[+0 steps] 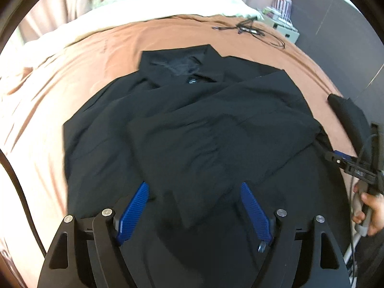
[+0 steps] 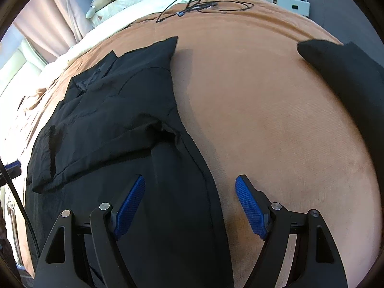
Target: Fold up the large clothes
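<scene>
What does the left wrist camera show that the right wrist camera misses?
Only the left wrist view shows the jacket's collar with its button and a hand holding the right gripper. Only the right wrist view shows a stuffed toy near the pillows. Both show the black jacket on the brown blanket, tangled cables, and a second dark garment off to the right.

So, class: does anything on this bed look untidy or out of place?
Yes. A tangle of black cables lies loose on the brown bedspread beyond the black coat, whose folded-in sleeves lie rumpled and uneven.
</scene>
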A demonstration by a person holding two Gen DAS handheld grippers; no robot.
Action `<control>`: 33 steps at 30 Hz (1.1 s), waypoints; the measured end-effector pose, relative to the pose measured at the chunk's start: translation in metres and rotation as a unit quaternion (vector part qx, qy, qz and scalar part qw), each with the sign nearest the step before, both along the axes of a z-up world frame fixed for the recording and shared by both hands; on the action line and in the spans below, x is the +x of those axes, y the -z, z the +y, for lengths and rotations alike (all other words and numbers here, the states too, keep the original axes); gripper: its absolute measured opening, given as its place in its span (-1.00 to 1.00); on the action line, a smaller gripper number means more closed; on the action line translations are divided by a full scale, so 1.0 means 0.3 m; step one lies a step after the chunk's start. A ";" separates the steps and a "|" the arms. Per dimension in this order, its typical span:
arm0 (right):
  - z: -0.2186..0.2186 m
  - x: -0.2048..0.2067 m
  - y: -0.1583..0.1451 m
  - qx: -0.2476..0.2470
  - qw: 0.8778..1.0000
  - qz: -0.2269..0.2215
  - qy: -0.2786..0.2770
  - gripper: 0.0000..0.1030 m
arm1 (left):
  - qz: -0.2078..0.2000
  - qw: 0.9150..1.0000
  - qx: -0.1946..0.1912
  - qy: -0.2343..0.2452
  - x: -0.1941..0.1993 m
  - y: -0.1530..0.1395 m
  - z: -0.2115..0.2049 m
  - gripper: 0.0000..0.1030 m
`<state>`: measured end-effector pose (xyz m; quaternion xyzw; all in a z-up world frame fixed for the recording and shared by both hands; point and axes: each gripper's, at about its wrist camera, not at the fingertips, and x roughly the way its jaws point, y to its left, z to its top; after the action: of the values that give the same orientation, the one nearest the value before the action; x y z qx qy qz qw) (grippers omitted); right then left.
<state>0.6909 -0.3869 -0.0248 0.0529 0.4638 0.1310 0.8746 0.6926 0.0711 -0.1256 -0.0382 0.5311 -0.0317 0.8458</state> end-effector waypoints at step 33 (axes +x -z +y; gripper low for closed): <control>0.011 0.171 0.067 -0.028 0.999 -0.011 0.029 -0.35 | -0.075 0.997 -0.027 -0.022 0.121 -0.143 0.198 -0.62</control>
<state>0.7421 -0.3835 -0.0448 0.0403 0.4560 0.0930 0.8842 0.7288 0.1306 -0.0827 -0.0702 0.4645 -0.0298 0.8823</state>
